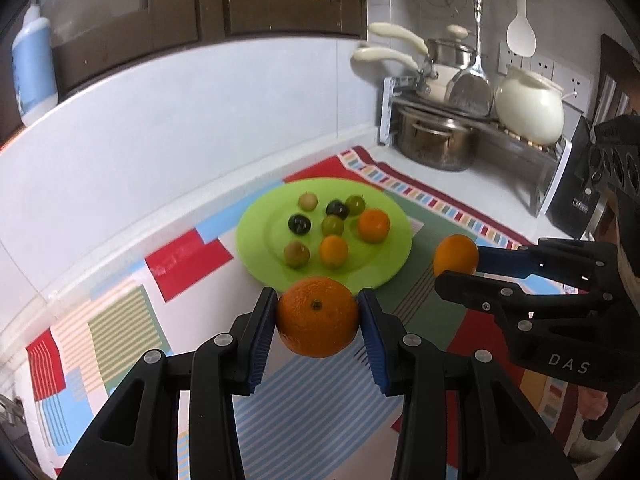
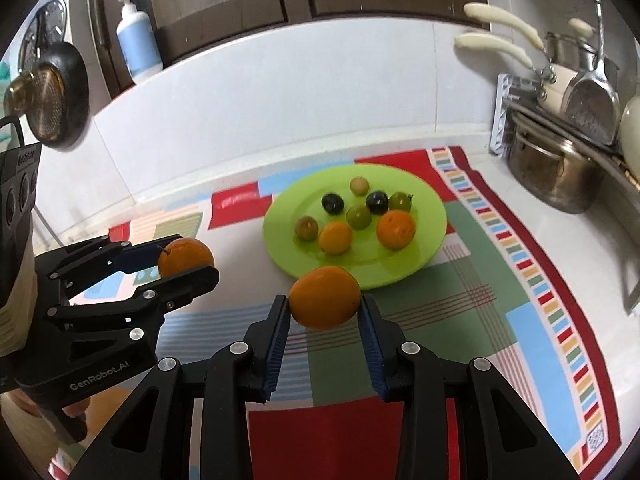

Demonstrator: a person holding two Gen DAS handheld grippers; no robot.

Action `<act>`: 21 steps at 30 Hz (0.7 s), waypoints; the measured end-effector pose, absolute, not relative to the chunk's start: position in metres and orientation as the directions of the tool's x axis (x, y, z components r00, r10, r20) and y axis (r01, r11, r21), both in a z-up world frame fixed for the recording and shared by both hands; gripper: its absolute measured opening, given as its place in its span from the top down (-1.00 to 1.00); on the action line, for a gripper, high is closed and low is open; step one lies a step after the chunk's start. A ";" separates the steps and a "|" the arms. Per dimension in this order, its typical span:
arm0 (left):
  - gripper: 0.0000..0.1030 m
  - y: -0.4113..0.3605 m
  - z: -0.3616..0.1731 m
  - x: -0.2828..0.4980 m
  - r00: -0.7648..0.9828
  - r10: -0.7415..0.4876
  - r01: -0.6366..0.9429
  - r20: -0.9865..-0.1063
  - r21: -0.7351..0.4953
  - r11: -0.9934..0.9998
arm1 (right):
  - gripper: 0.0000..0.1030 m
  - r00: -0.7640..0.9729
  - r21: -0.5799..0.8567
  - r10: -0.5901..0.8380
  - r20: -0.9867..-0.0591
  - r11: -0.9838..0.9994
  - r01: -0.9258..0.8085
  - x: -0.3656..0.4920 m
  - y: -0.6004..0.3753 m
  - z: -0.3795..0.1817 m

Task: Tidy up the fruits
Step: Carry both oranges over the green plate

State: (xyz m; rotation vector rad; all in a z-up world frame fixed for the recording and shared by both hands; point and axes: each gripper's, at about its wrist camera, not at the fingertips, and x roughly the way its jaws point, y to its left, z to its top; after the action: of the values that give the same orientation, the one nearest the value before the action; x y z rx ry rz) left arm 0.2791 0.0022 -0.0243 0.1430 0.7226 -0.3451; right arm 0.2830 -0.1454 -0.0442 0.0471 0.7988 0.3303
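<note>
Held oranges [image 1: 317, 317] before fruit-filled green plate [image 1: 256, 240]

Soft, even daylight fills both fisheye views, glare sheening the round lime-green plastic plate [image 1: 256, 240]; straight edges bow toward dark vignetted corners, and the backgrounds blur slightly.

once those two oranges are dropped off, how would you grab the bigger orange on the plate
Probably from straight above, gripper fingers on its two open sides across the widest part. The bigger orange is round and sits near the green plate's right side, with a green fruit close on its left.
</note>
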 end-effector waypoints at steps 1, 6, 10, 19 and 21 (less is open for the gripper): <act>0.20 0.001 -0.022 0.280 0.701 -0.259 0.356 -0.665 0.011 0.934 | 0.30 0.654 0.165 0.308 -0.691 0.948 -0.272 0.283 -0.147 -0.042; 0.20 -0.004 -0.011 0.285 0.718 -0.256 0.350 -0.647 0.017 0.937 | 0.30 0.680 0.160 0.302 -0.668 0.951 -0.265 0.287 -0.153 -0.031; 0.20 -0.007 -0.003 0.291 0.732 -0.255 0.346 -0.632 0.022 0.938 | 0.30 0.698 0.152 0.297 -0.652 0.953 -0.263 0.292 -0.156 -0.024; 0.20 -0.011 0.012 0.313 0.754 -0.248 0.328 -0.608 0.021 0.944 | 0.30 0.739 0.129 0.278 -0.613 0.959 -0.253 0.313 -0.162 -0.002; 0.20 -0.012 0.013 0.318 0.757 -0.247 0.325 -0.605 0.021 0.945 | 0.30 0.747 0.124 0.275 -0.605 0.959 -0.253 0.319 -0.162 0.003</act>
State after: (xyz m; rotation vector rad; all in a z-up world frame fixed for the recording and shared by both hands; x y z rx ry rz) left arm 0.3181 -0.0117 0.0135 0.1280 0.6408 -0.3124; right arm 0.3187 -0.1621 0.0025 0.0344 0.6677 0.2890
